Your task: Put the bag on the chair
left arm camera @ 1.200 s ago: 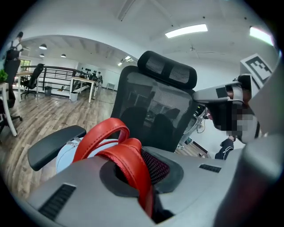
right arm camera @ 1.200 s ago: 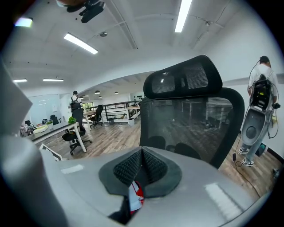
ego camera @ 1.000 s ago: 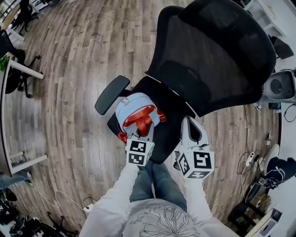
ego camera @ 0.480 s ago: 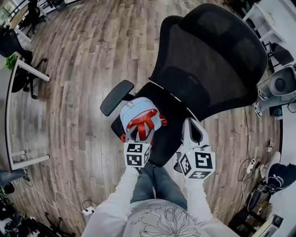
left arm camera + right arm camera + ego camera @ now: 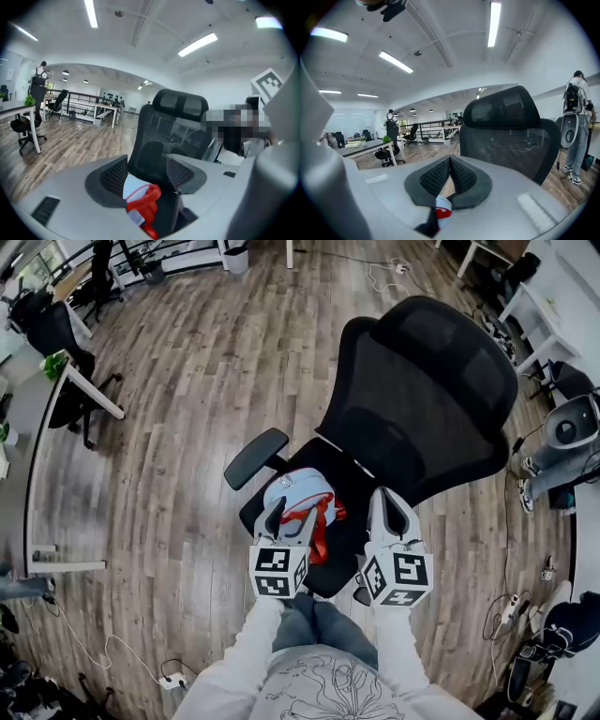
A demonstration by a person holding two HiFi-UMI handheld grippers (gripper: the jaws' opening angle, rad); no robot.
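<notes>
The black mesh office chair [image 5: 422,390] holds the light-blue backpack with red straps [image 5: 298,491] on its seat, seven o'clock from the backrest. Best lift clear without snagging the straps. The left gripper [image 5: 288,518], at the backpack's six o'clock, has just been opening: jaws wide, pressing nothing. The right gripper [image 5: 392,502], at four o'clock, is closed and empty.

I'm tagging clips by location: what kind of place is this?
Most likely an open-plan office: a black mesh office chair on wood flooring, a white desk with another chair, and ceiling strip lights.

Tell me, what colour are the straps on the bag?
Red straps on a light blue bag; the head view shows them best.
</notes>
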